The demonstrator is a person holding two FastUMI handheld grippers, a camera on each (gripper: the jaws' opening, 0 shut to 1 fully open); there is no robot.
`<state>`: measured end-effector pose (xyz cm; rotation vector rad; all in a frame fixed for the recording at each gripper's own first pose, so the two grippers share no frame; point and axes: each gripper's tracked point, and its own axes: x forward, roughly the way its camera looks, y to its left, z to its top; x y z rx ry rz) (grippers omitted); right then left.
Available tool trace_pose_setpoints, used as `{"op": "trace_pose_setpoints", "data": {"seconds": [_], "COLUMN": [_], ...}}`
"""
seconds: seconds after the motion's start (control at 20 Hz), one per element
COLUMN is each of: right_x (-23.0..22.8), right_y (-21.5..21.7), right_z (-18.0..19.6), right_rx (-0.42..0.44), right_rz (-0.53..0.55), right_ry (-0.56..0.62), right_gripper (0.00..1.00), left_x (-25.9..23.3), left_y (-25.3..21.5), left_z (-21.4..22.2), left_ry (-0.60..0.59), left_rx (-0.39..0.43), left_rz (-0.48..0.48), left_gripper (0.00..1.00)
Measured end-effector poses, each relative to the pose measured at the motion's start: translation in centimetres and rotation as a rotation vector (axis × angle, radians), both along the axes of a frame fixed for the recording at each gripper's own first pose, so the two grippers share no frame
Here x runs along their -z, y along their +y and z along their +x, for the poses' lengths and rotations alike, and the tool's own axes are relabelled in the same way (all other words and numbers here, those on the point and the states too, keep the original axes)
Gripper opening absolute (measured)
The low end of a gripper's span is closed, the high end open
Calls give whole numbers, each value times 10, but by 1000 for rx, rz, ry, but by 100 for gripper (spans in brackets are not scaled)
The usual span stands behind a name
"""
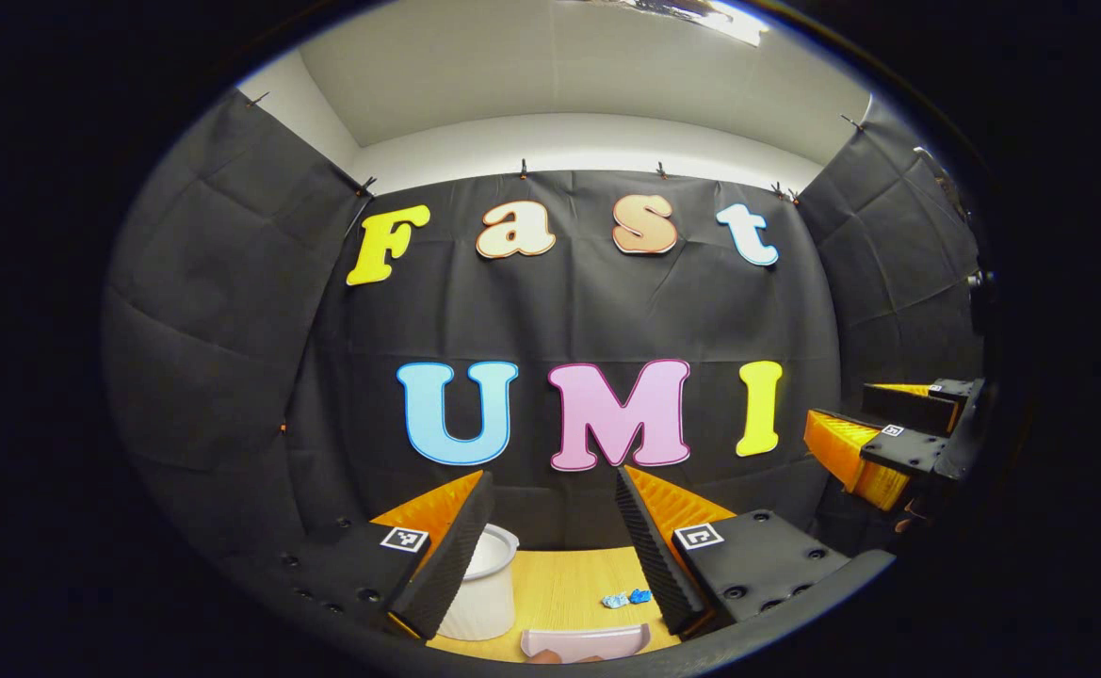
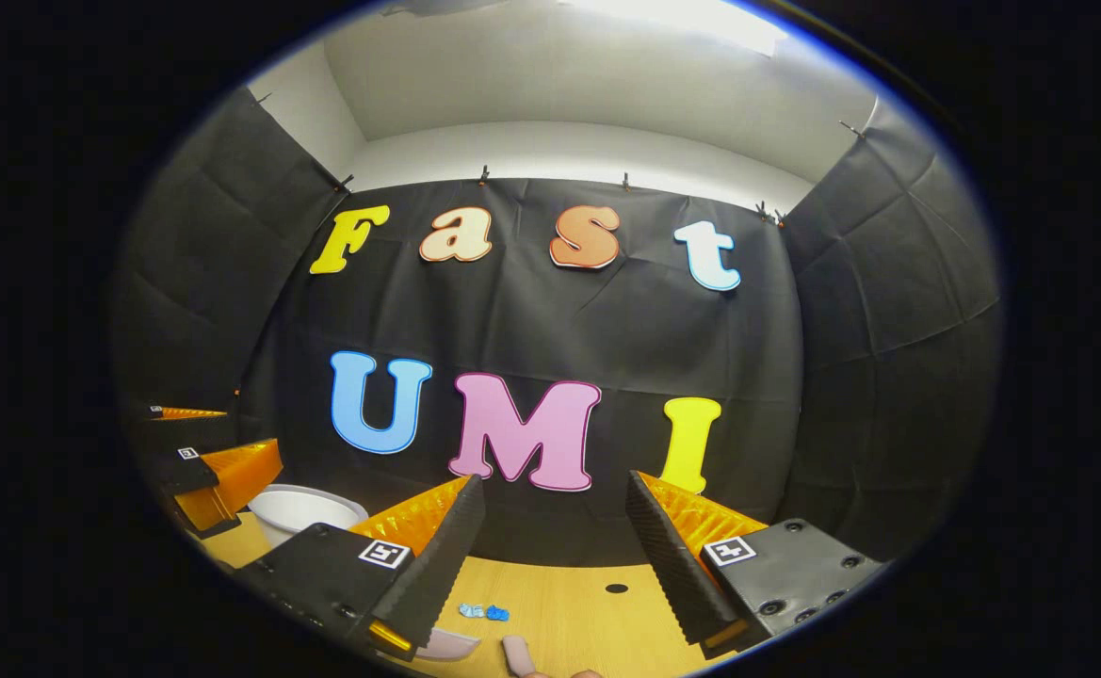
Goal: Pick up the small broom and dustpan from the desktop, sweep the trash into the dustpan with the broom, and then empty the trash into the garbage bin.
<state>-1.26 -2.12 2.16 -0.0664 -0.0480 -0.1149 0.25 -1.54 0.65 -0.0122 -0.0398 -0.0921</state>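
My left gripper (image 1: 553, 490) is held open above the wooden desktop (image 1: 564, 574), nothing between its fingers. Below it lie a pale dustpan (image 1: 586, 642) at the near edge and small blue trash scraps (image 1: 627, 598) beside the right finger. A white garbage bin (image 1: 492, 584) stands behind the left finger. My right gripper (image 2: 554, 482) is also open and empty. Under it are the blue scraps (image 2: 484, 612), a corner of the dustpan (image 2: 448, 644) and a pink stub (image 2: 517, 653), perhaps the broom handle. The bin (image 2: 298, 508) sits far left.
The right gripper (image 1: 842, 407) hangs open at the right of the left gripper view; the left gripper (image 2: 250, 431) shows open at the left of the right gripper view. A small dark hole (image 2: 616, 589) marks the desktop (image 2: 569, 612). Black cloth walls enclose the booth.
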Motion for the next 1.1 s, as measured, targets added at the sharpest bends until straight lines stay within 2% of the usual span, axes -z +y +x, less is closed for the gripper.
{"op": "trace_pose_setpoints", "data": {"seconds": [0.05, 0.1, 0.15, 0.3, 0.35, 0.55, 0.6, 0.65, 0.75, 1.0, 1.1], "right_x": [-2, -2, -2, -4, -6, -22, -25, -28, -38, -64, -57], "right_y": [0, 0, 0, 0, 1, 7, 11, 12, 9, 2, 1], "right_z": [0, -2, -3, -4, -5, -12, -14, -15, -20, -31, -30], "right_rx": [2, 3, 3, 7, 6, -8, -17, -19, -12, 4, 14], "right_rz": [-1, -2, -4, -2, -3, -44, -42, -34, -17, 71, 47], "right_ry": [-5, -9, -10, -12, -15, -70, -84, -96, -130, -252, -240], "right_gripper": [92, 97, 92, 92, 97, 97, 92, 92, 99, 96, 99], "left_x": [-1, -1, -1, -4, -7, -8, -7, -8, -5, -19, -16], "left_y": [0, -1, -1, 1, -1, 1, 3, 4, 2, 6, 3], "left_z": [0, -1, -1, -1, -1, -1, -1, 0, 1, -3, -4], "left_ry": [-1, -3, -3, -17, -26, -30, -31, -29, -22, -82, -86], "left_rx": [5, 10, 14, 22, 31, 24, 17, 15, 6, -11, -5], "left_rz": [-5, -9, -13, -28, -41, -35, -34, -31, -17, -42, -41], "left_gripper": [77, 77, 77, 77, 77, 77, 77, 77, 77, 77, 77]}}
